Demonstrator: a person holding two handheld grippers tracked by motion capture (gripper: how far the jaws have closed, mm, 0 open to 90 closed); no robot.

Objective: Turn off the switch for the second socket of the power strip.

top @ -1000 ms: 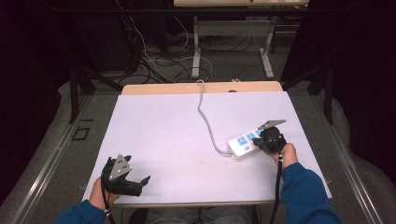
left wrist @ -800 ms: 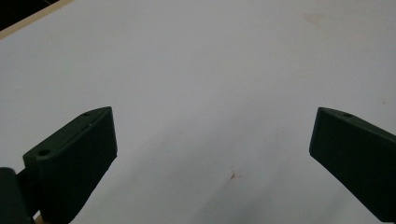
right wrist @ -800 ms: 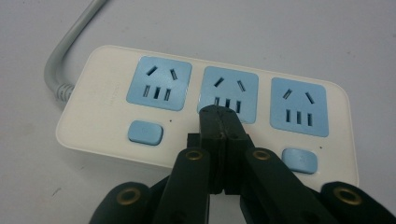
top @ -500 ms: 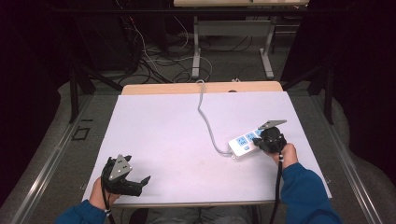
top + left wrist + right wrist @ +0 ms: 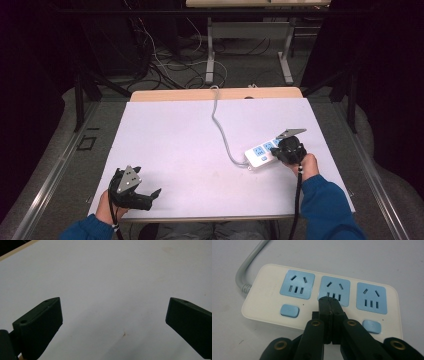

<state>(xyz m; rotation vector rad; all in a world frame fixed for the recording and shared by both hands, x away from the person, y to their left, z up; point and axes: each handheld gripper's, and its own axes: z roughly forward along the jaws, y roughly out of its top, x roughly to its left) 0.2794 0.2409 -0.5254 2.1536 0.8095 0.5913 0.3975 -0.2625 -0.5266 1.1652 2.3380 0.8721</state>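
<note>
White tabletop (image 5: 190, 145); dark cluttered room

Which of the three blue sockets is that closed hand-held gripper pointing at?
The middle socket: the right hand-held gripper tips sit at its lower edge; the outer two lie clear.
</note>
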